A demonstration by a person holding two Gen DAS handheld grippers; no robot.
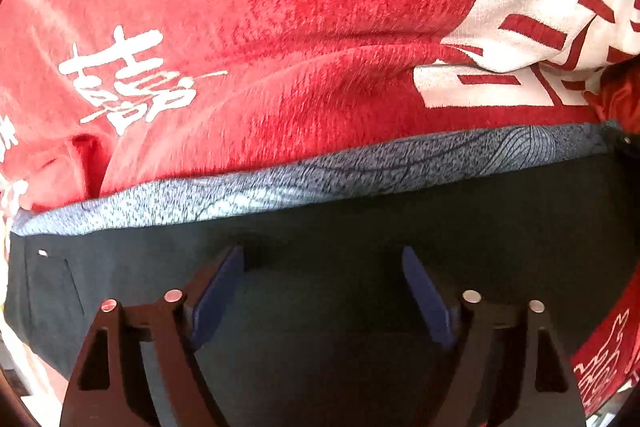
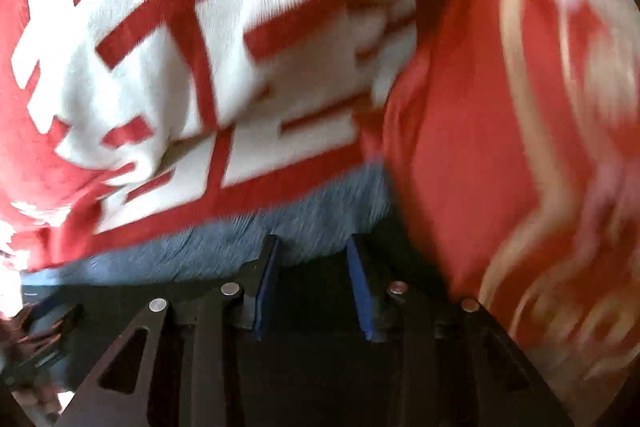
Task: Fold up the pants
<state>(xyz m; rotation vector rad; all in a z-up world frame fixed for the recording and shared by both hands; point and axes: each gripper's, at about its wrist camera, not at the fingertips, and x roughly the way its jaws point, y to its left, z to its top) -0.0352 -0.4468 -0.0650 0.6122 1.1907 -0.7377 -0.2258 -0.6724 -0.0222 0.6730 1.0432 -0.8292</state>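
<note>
Standing wide apart with nothing between the pads, the left gripper (image 1: 323, 293) hangs over the dark pants (image 1: 340, 227), apparently having let go to leave the fold lying flat. Right gripper (image 2: 313, 287): jaws narrower but parted over the same cloth; no pinch visible. Pants' grey waistband (image 1: 304, 179) lies against the red-and-white blanket (image 1: 280, 27), which serves as work surface.
</note>
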